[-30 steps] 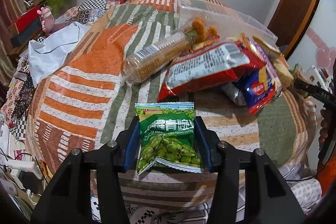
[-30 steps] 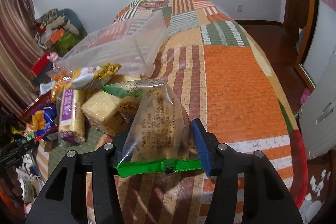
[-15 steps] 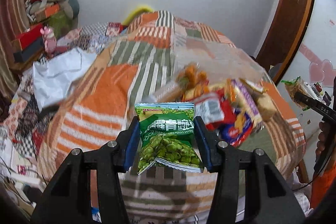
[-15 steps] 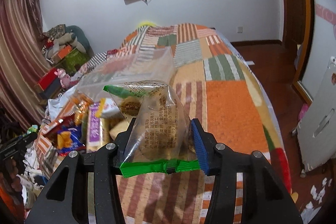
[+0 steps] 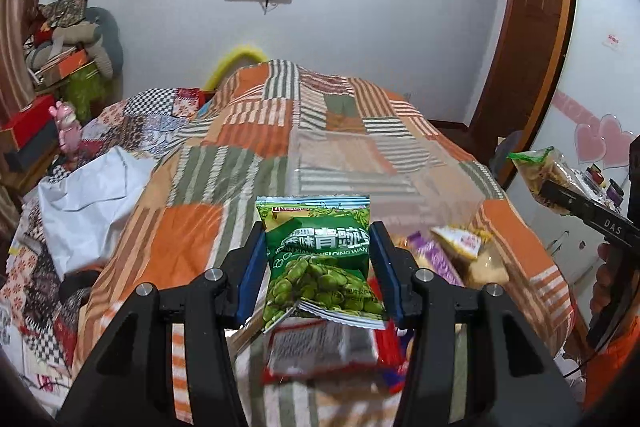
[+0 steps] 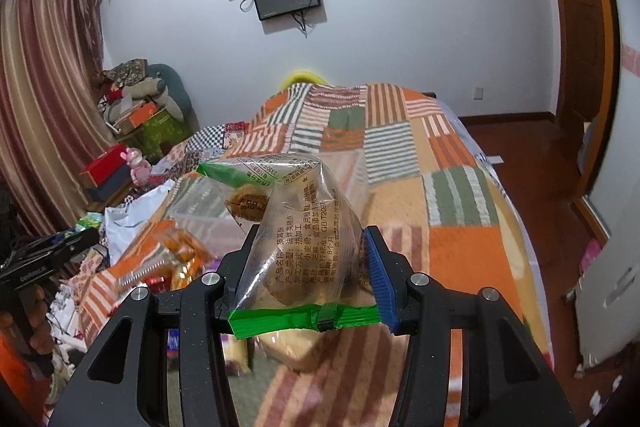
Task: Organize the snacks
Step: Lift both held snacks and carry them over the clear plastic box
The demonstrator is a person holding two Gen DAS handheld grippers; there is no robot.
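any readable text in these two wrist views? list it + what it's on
"青豌" and "XIANG...LONG WAN": green pea packet held in the left gripper; its red brand strip is too blurred.
"DAS": black body of the right gripper, seen from the left wrist.
"产品名称", "小麦粉", "8个月": clear bag with green seals in the right gripper; the other print is too small.
Packets on the bed: blurred.

The left gripper [image 5: 318, 269] held a green pea snack packet [image 5: 320, 259] upright between its blue-padded fingers [image 5: 382, 273] — raised above the patchwork-quilted bed [image 5: 240, 155]. Below it lay blurred snack packs [image 5: 452, 251] beside a clear plastic bin [image 5: 368, 167]; at the right edge, the other gripper [image 5: 580, 215] carried a clear pastry bag [image 5: 540, 171].
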